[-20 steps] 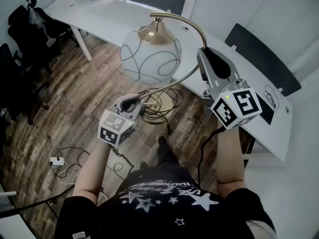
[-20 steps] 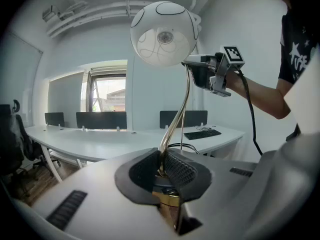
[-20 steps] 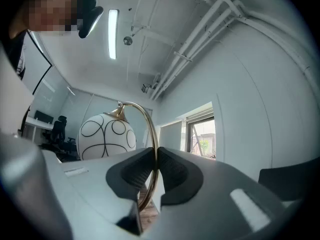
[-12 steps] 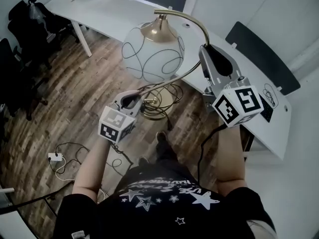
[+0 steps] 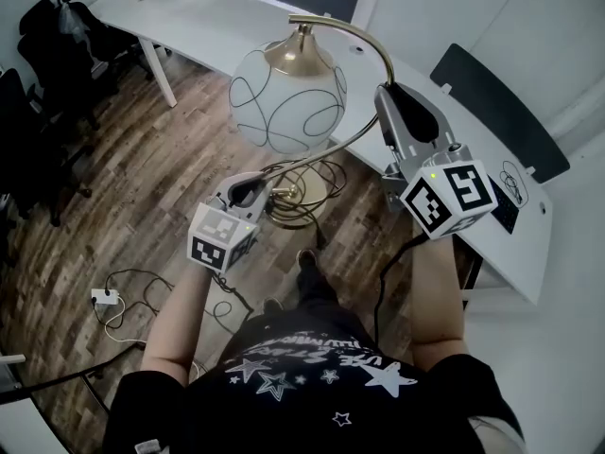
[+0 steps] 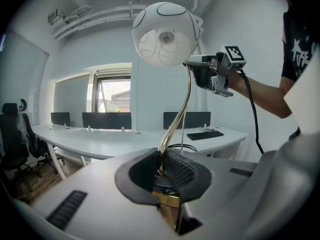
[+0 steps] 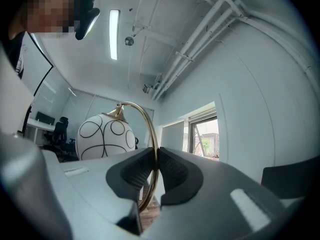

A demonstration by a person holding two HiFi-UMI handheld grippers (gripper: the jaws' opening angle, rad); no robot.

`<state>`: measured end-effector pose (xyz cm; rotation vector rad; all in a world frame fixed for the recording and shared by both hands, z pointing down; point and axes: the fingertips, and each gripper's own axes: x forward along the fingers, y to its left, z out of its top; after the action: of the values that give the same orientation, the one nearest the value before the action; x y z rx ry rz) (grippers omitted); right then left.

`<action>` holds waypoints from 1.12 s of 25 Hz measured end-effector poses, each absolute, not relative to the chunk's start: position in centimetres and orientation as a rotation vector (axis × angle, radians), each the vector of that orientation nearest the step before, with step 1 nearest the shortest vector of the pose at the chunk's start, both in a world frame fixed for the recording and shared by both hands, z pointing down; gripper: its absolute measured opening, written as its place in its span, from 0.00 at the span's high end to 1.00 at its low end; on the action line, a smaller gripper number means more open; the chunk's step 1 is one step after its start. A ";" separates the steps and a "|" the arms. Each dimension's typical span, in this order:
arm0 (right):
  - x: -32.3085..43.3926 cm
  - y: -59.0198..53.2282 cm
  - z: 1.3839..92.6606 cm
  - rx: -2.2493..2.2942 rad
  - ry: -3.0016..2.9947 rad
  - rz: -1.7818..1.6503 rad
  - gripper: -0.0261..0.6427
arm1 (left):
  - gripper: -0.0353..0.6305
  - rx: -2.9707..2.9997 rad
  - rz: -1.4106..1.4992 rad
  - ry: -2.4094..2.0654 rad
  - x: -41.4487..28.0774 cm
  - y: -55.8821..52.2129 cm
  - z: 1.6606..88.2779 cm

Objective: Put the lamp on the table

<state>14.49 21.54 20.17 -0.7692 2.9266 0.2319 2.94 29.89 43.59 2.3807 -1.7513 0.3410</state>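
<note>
Two grippers carry the lamp between them; it rests on no surface.

Progress: the lamp is off the floor and upright, so the lift appears complete. Its brass base hangs over the floor, just off the near edge of the white tabletop. The head view suggests the globe shade reaches the level of that edge, but the base's height against the tabletop cannot be confirmed. Placement is therefore judged outstanding: the lamp must be carried over the near edge, lowered until the base sits flat, and then released. A cord hangs in loops around the base and will need to clear the edge.

Left gripper: jaws closed on the bottom of the brass stem, directly above the base. The stem rises from between its pads, with only the metal's thickness parting them.

Right gripper: jaws pressed almost together on the upper stem, below the arch that carries the shade. The thin rod is pinched squarely between both ribbed pads, and nothing else is in the grip.
</note>
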 end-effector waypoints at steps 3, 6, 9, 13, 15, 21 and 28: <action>13.6 22.5 20.2 -0.764 2.921 0.239 0.90 | 0.88 2.375 0.327 -1.755 2.4 30.9 43.8; 12.8 23.0 20.7 -0.730 2.924 0.245 0.90 | 0.88 2.363 0.319 -1.760 1.9 31.5 44.4; 11.3 20.0 20.8 -0.683 2.932 0.248 0.90 | 0.88 2.346 0.314 -1.768 1.0 28.8 44.6; 8.1 13.8 21.3 -0.624 2.931 0.214 0.90 | 0.88 2.281 0.326 -1.800 -1.8 23.5 45.0; 7.7 14.0 21.7 -0.605 2.925 0.208 0.90 | 0.88 2.271 0.326 -1.816 -2.2 23.9 45.3; 5.2 7.0 20.8 -0.537 2.917 0.228 0.90 | 0.88 2.235 0.329 -1.866 -4.7 16.6 44.5; 3.9 0.9 19.8 -0.522 2.906 0.263 0.90 | 0.88 2.235 0.321 -1.887 -6.2 9.8 43.8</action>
<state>3.92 0.92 19.83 -0.5219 2.9061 0.2635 -6.18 9.82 43.81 2.2354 -1.8873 0.3205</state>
